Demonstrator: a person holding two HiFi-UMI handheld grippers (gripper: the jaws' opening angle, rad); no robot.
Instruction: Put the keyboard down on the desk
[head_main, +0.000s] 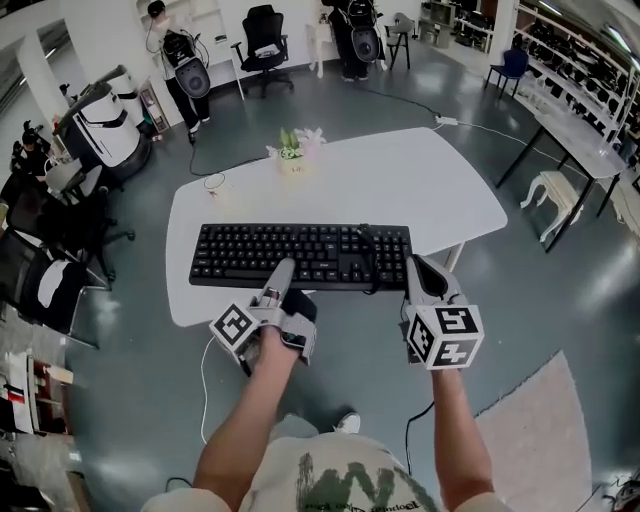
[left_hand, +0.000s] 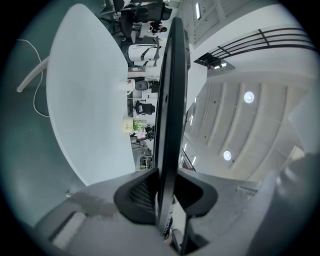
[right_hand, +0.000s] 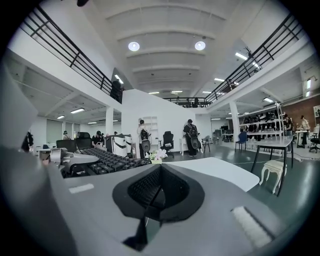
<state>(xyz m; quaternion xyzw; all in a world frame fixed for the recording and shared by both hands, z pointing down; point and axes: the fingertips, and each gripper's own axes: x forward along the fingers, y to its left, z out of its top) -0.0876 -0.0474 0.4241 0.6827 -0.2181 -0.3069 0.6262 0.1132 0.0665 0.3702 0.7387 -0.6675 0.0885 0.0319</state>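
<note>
The left gripper (head_main: 280, 275) is holding the black keyboard (head_main: 300, 255) by its near edge, with both jaws squeezing tight on its thin side. The right gripper (head_main: 420, 272) is sitting just beside the right end of the keyboard. Its jaws are pressing together and nothing is showing between them. The keyboard is lying long-ways from left to right in front of the person, with the keys facing up. It is hanging flat over the near part of the white desk (head_main: 400, 180). In the left gripper view, bits of the room are showing between the keyboard and the desk top, so the two are looking apart and not touching. The desk is lying right under the keyboard, so the next move is probably going straight down, keeping the long board level. Only the left gripper is gripping it, so the right end may be dipping first
</note>
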